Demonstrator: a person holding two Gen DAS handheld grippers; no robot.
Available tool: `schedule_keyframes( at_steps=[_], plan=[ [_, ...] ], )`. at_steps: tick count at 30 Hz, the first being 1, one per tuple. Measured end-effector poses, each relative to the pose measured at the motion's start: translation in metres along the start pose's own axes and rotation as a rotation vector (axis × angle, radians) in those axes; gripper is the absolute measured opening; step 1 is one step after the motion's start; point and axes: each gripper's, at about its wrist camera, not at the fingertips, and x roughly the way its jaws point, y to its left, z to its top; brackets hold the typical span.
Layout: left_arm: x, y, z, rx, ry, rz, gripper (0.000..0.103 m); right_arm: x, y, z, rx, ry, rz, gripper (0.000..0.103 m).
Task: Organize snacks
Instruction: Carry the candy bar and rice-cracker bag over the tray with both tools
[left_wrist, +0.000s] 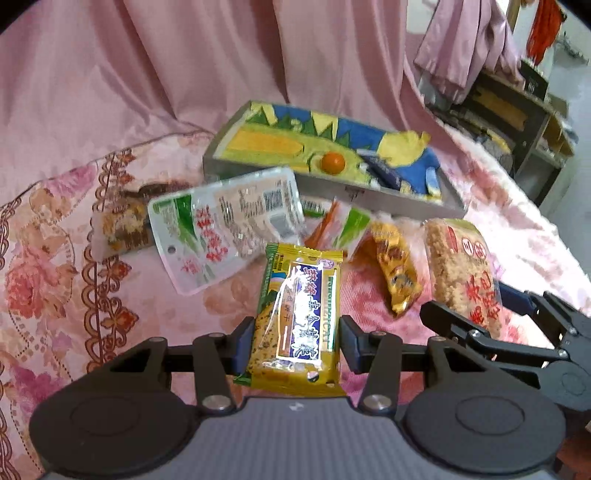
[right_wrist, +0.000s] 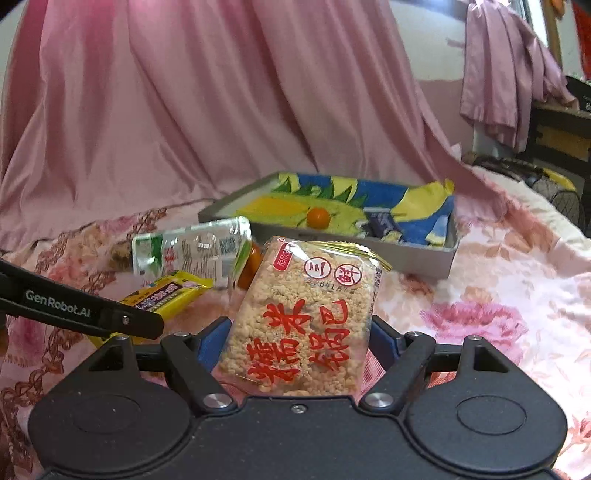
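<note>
the left gripper (left_wrist: 295, 343) pinches a yellow biscuit packet (left_wrist: 295, 321) between its fingers, the packet's long axis running straight ahead along them. the right gripper (right_wrist: 295, 347) pinches a clear rice-crisp packet with red lettering (right_wrist: 306, 321), also lengthwise between its fingers. both packets look lifted off the floral bedspread (left_wrist: 55, 295).

the grey tray (right_wrist: 424, 262) lies ahead of both pairs of fingers, slightly to their right; its long side lies across the view, and a small orange ball (right_wrist: 318, 217) sits on a corn-print bag (right_wrist: 295, 203) inside. judging by the views, the right gripper looks nearer to it.

between the left fingers and the tray lie a white-and-green pouch (left_wrist: 229, 225), an orange stick snack (left_wrist: 325, 225) and a gold-wrapped snack (left_wrist: 395, 273); carrying over them seems needed.
</note>
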Motion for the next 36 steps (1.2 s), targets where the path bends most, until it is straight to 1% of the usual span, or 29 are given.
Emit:
schedule_keyframes(
  at_steps=[3, 7, 12, 18, 22, 25, 27, 32, 36],
  plan=[
    [-0.004, 0.000, 0.007, -0.016, -0.054, -0.002, 0.052, -0.005, -0.003, 0.005, 0.002, -0.044, -0.012, 0.080],
    [-0.007, -0.002, 0.026, -0.032, -0.125, -0.007, 0.052, -0.007, -0.012, 0.015, 0.021, -0.100, -0.018, 0.080],
    [-0.001, -0.010, 0.062, -0.045, -0.185, 0.004, 0.052, 0.001, -0.028, 0.033, 0.049, -0.173, -0.033, 0.080],
    [0.017, -0.024, 0.104, -0.036, -0.259, 0.031, 0.052, 0.018, -0.055, 0.050, 0.122, -0.206, -0.040, 0.080],
    [0.042, -0.033, 0.128, -0.038, -0.274, 0.052, 0.052, 0.035, -0.078, 0.066, 0.144, -0.255, -0.051, 0.080],
    [0.064, -0.038, 0.145, -0.039, -0.276, 0.062, 0.052, 0.055, -0.098, 0.080, 0.113, -0.317, -0.070, 0.080],
    [0.079, -0.039, 0.153, -0.041, -0.275, 0.067, 0.052, 0.073, -0.107, 0.087, 0.104, -0.333, -0.082, 0.080],
    [0.119, -0.042, 0.167, -0.035, -0.250, 0.087, 0.052, 0.111, -0.133, 0.097, 0.143, -0.327, -0.082, 0.080],
    [0.156, -0.041, 0.170, -0.073, -0.199, 0.101, 0.052, 0.135, -0.143, 0.097, 0.139, -0.281, -0.068, 0.080]
  ],
)
